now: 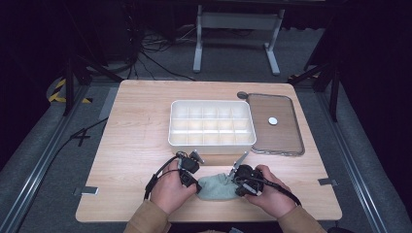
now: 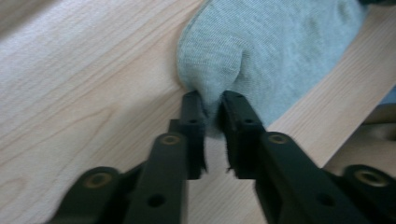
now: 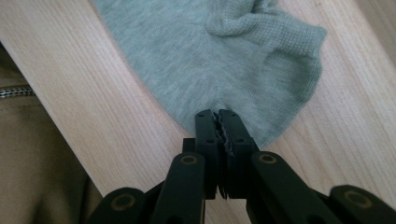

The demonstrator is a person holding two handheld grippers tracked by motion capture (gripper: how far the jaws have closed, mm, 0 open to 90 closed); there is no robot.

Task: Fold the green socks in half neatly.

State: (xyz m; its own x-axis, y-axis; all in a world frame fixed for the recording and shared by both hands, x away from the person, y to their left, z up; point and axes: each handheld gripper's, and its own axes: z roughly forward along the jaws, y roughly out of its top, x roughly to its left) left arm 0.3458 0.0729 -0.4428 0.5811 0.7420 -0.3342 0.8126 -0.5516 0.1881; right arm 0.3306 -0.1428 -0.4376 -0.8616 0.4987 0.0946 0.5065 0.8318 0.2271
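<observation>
A pale grey-green sock (image 1: pixel 217 187) lies flat on the wooden table (image 1: pixel 141 145) near its front edge, between the person's two hands. My left gripper (image 1: pixel 197 187) is at the sock's left end. In the left gripper view its jaws pinch a raised fold of the sock (image 2: pixel 271 51), so my left gripper (image 2: pixel 212 106) is shut on it. My right gripper (image 1: pixel 237 187) is at the sock's right end. In the right gripper view my right gripper (image 3: pixel 218 117) is shut tight on the edge of the sock (image 3: pixel 196 56).
A white compartment box (image 1: pixel 212 141) stands just beyond the hands in mid table. To its right lies a brownish flat lid (image 1: pixel 286 138) with a small white disc (image 1: pixel 273 121) on it. A dark round knob (image 1: pixel 242 95) sits by the lid's far corner.
</observation>
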